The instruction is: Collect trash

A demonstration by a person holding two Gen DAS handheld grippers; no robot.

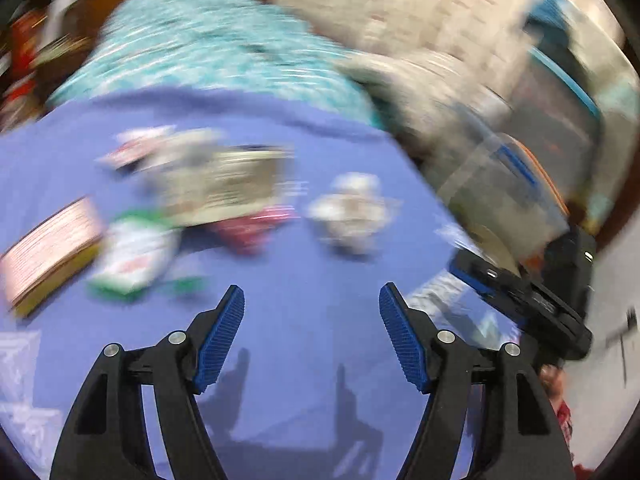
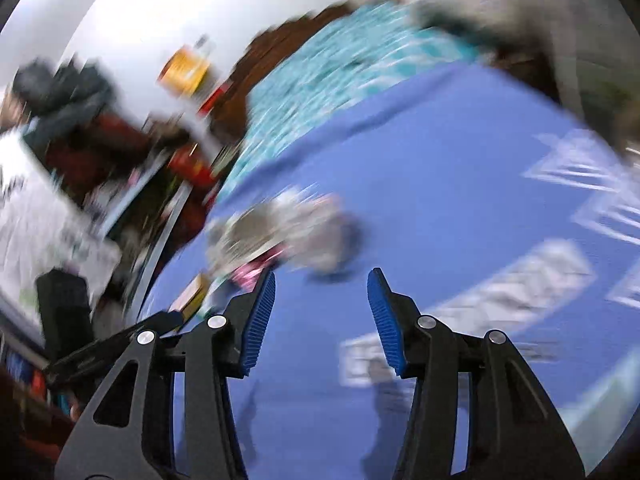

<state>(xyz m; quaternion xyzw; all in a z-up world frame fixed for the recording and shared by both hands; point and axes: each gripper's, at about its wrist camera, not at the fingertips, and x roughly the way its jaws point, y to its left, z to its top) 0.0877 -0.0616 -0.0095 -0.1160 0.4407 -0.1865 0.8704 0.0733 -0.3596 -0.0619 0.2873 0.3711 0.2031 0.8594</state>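
Both views are smeared by motion. Trash lies on a blue sheet (image 1: 304,320): a crumpled white wad (image 1: 352,212), a flat brown cardboard piece (image 1: 232,184), a red wrapper (image 1: 248,228), a green-and-white packet (image 1: 132,256) and a pink-and-yellow box (image 1: 48,252). My left gripper (image 1: 312,300) hangs open over the bare sheet in front of the wad, nothing between its blue pads. My right gripper (image 2: 322,284) is open too, empty, just short of a blurred heap of trash (image 2: 280,228) on the sheet (image 2: 440,184). The other gripper (image 1: 520,300) shows at the right edge of the left wrist view.
A teal patterned cover (image 1: 208,52) lies beyond the blue sheet. A clear plastic bin (image 1: 512,184) stands at the right in the left wrist view. Cluttered shelves with red items (image 2: 120,152) fill the left of the right wrist view. White printed patterns (image 2: 516,284) mark the sheet.
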